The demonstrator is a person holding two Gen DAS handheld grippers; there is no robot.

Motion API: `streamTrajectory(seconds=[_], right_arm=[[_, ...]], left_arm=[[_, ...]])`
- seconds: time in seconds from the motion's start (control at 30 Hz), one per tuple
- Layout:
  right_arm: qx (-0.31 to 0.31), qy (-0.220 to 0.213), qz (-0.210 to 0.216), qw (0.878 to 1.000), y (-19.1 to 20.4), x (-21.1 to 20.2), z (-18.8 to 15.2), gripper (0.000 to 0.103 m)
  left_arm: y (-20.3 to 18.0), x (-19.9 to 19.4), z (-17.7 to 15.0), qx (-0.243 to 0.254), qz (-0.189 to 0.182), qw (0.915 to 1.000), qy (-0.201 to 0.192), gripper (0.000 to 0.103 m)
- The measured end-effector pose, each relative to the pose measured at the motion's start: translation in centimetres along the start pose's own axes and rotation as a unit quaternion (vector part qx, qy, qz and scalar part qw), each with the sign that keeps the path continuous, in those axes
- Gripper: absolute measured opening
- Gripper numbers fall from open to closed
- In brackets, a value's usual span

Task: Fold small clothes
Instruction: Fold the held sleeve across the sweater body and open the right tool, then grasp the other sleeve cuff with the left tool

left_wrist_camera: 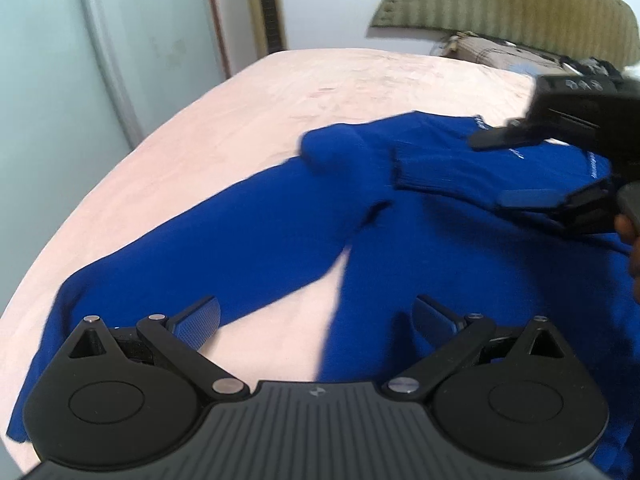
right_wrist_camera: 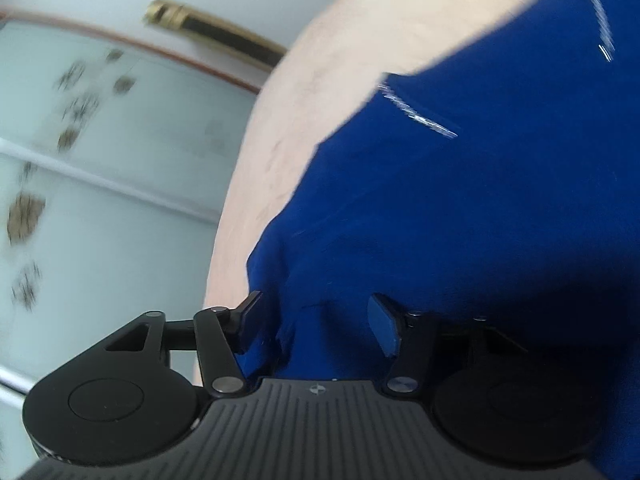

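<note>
A small royal-blue sweater [left_wrist_camera: 260, 216] lies on the pale pink bed [left_wrist_camera: 248, 96]. One sleeve runs toward the lower left and the other is folded across the body. My left gripper [left_wrist_camera: 316, 320] is open just above the lower part of the sweater, empty. My right gripper [left_wrist_camera: 504, 168] shows at the right of the left wrist view, jaws apart over the folded sleeve cuff. In the right wrist view the right gripper [right_wrist_camera: 316, 320] is open with blue sweater fabric [right_wrist_camera: 460, 208] lying between its fingers.
The bed's left edge [left_wrist_camera: 120, 168] curves past a pale green wardrobe door [left_wrist_camera: 52, 80]. An olive striped pillow [left_wrist_camera: 520, 4] leans on the wall at the back right. A beige cushion [left_wrist_camera: 500, 52] lies under it.
</note>
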State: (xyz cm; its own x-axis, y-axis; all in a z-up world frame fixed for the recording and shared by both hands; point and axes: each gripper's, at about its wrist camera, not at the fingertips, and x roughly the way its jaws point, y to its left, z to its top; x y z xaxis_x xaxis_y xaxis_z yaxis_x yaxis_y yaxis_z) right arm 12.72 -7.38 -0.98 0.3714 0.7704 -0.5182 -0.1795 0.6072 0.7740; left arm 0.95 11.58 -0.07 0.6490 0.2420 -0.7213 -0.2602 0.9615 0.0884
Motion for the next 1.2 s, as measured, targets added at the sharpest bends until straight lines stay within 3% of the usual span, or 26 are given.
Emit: streamTrajectory(seconds=[0.13,0.2,0.37,0.43,0.5,0.63,0.73,0.83,0.9,0.97,1.03,1.07,1.1,1.2], right_arm=[[-0.120,0.002,-0.087,0.989,2.3,0.2,-1.4,0.070],[-0.175,0.000,-0.103,0.979,3.8,-0.2,-2.6,0.071],[-0.266,-0.013,-0.089,0.960,7.3,-2.1,-5.1,0.074],[-0.285,-0.021,-0.080,0.955,7.9,-3.0,-6.0,0.079],[-0.288,-0.023,-0.077,0.954,8.3,-3.1,-6.5,0.080],[-0.277,-0.011,-0.069,0.958,7.6,-3.3,-7.1,0.080],[-0.266,-0.004,-0.070,0.961,6.8,-3.4,-7.5,0.081],[-0.248,0.003,-0.065,0.967,6.0,-3.3,-7.5,0.081],[-0.242,0.003,-0.064,0.968,5.9,-3.4,-8.1,0.081],[-0.241,0.000,-0.064,0.969,5.7,-3.6,-8.6,0.082],[-0.234,-0.002,-0.062,0.970,5.4,-3.7,-8.5,0.083],[-0.231,-0.001,-0.061,0.971,5.3,-3.7,-8.5,0.083],[-0.229,0.000,-0.059,0.972,5.1,-3.5,-8.5,0.084],[-0.223,0.003,-0.058,0.973,4.8,-3.1,-8.5,0.084]], left_arm=[[2.0,-0.3,-0.8,-0.042,0.013,0.9990,0.004,0.103],[2.4,-0.4,-1.2,-0.049,0.030,0.9984,0.005,0.103],[4.6,-1.4,-2.1,-0.098,0.045,0.9942,0.007,0.103],[6.0,-1.6,-2.7,-0.129,0.044,0.9906,0.013,0.103],[7.4,-1.6,-3.1,-0.153,0.045,0.9872,0.014,0.103],[11.2,-1.4,-2.8,-0.181,0.095,0.9789,-0.004,0.103],[13.9,-0.6,-2.3,-0.212,0.108,0.9712,0.005,0.103],[16.3,0.2,-2.3,-0.223,0.157,0.9620,0.008,0.103],[18.1,0.3,-2.4,-0.224,0.221,0.9492,0.017,0.103],[20.2,-0.1,-2.6,-0.230,0.258,0.9384,0.003,0.103],[22.2,-0.6,-2.7,-0.235,0.314,0.9197,0.015,0.103],[22.9,-1.1,-2.7,-0.240,0.335,0.9110,0.013,0.103],[23.5,-1.9,-2.8,-0.243,0.342,0.9077,0.002,0.103],[24.0,-3.2,-2.5,-0.232,0.334,0.9135,-0.008,0.103]])
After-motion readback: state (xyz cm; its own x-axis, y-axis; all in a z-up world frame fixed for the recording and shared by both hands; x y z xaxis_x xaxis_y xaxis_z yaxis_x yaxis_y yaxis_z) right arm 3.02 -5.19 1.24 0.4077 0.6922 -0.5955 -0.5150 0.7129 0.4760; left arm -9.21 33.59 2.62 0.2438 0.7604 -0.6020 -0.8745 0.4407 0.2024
